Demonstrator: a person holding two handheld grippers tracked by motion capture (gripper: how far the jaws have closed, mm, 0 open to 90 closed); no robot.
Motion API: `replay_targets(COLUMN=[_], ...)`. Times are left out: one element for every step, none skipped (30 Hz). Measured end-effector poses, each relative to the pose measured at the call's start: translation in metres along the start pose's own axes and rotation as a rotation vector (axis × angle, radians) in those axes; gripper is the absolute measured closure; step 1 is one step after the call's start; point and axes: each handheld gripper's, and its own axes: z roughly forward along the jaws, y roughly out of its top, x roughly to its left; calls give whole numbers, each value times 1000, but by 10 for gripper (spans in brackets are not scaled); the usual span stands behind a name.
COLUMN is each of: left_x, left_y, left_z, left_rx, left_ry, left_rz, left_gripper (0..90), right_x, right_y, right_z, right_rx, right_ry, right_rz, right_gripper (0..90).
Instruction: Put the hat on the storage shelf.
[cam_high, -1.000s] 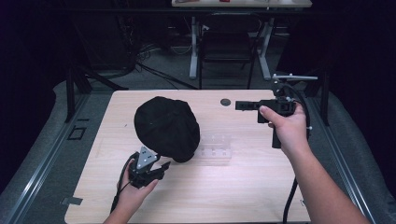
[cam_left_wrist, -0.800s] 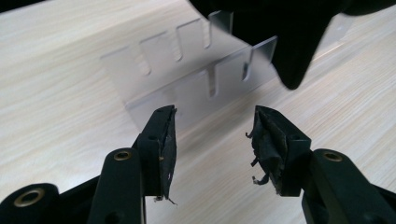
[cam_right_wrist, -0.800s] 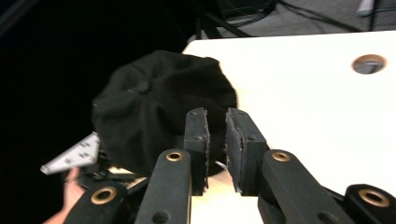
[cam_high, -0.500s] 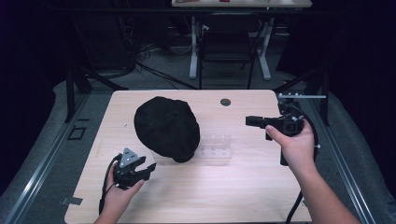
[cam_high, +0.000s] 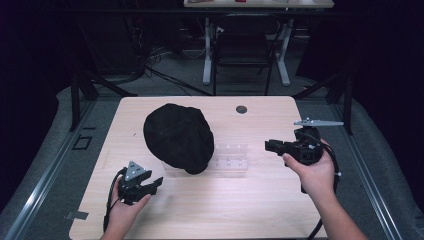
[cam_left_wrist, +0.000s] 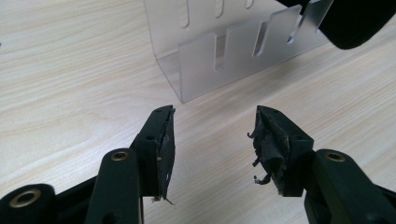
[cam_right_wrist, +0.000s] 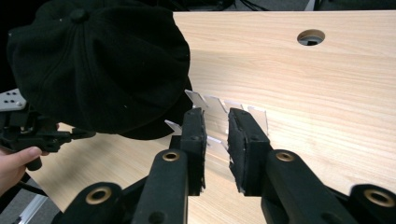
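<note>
A black cap (cam_high: 177, 137) lies over the left end of a clear slotted acrylic rack (cam_high: 231, 159) at the middle of the wooden table (cam_high: 280, 210). My left gripper (cam_high: 156, 184) is low near the front left, pointing at the rack. In the left gripper view the left gripper (cam_left_wrist: 212, 126) has just been opening and holds nothing, with the rack (cam_left_wrist: 219, 56) and the cap's edge (cam_left_wrist: 355, 23) beyond. My right gripper (cam_high: 267, 146) points left at the rack. In the right gripper view its jaws (cam_right_wrist: 215, 116) have just been opening, a narrow empty gap facing the rack (cam_right_wrist: 212, 103) and cap (cam_right_wrist: 98, 65).
A round cable hole (cam_high: 241, 109) sits near the table's far edge. A piece of tape (cam_high: 75, 216) marks the front left corner. Beyond the table stand a dark chair (cam_high: 242, 50) and white desk legs (cam_high: 207, 55). Cables trail from both grippers.
My left hand has drawn left, away from the cap, toward the front left. My right hand has come down and nearer, now level with the rack.
</note>
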Motion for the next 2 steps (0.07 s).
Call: replay_targets(left_x=[1,2], left_y=[-1,-1], left_z=[0,1], left_rx=[1,-2], left_ry=[4,8], left_rz=[0,-8], left_gripper=[472,472], right_x=[-1,-1], right_y=[-7,-7], right_z=[2,2], right_rx=[7,7], right_ry=[1,1], right_rz=[-5,-5], right_gripper=[740,740])
